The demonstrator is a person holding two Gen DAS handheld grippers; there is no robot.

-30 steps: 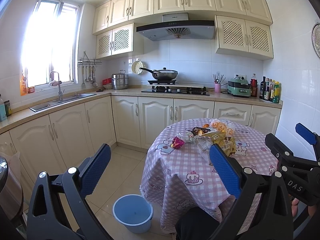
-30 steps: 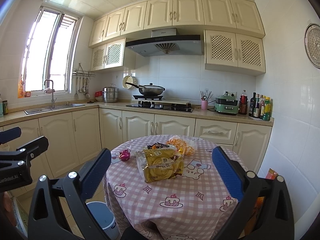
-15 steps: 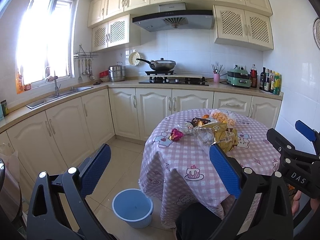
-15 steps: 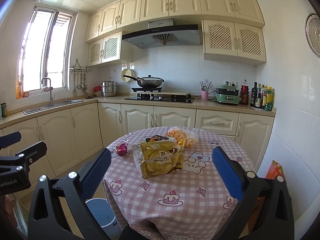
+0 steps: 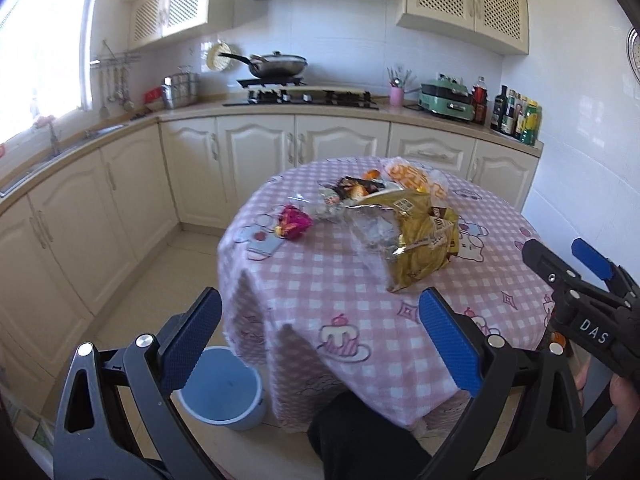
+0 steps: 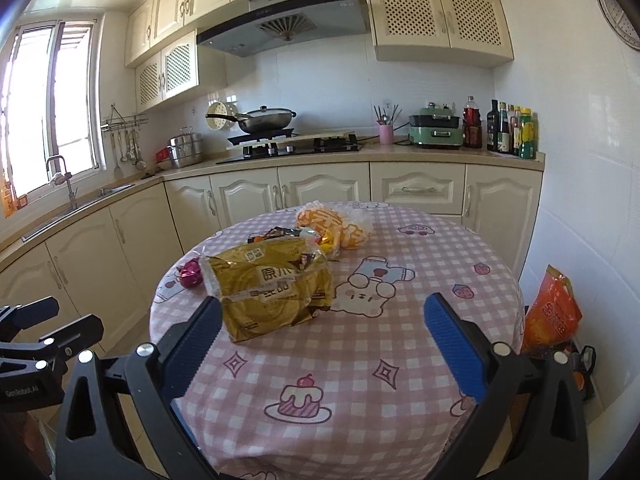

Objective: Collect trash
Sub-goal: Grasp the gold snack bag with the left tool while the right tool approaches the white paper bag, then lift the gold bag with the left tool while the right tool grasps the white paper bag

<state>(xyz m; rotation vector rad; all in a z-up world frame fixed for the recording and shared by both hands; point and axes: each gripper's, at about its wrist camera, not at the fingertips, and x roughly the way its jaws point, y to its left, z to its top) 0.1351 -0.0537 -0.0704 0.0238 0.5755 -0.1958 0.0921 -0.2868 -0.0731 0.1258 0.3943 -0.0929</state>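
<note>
Both tongs hang spread wide and empty over the near edge of the desk (image 6: 460, 264): left tongs (image 5: 320, 332), right tongs (image 6: 322, 332). Ahead of the right tongs, just left of centre, lies the gold bag (image 6: 272, 288); beyond it sit an orange bag (image 6: 336, 224) and dark wrappers (image 6: 276, 234), with a pink wrapper (image 5: 294, 222) farther left. Below the left tongs stands a blue bin (image 5: 220, 392) on the floor, likely set there to take the trash. Nothing is grasped yet.

Bright daylight floods in through the window (image 5: 38, 40) at left, blown out white; fisheye bends cabinets, corners vignette dark, focus sharp.
</note>
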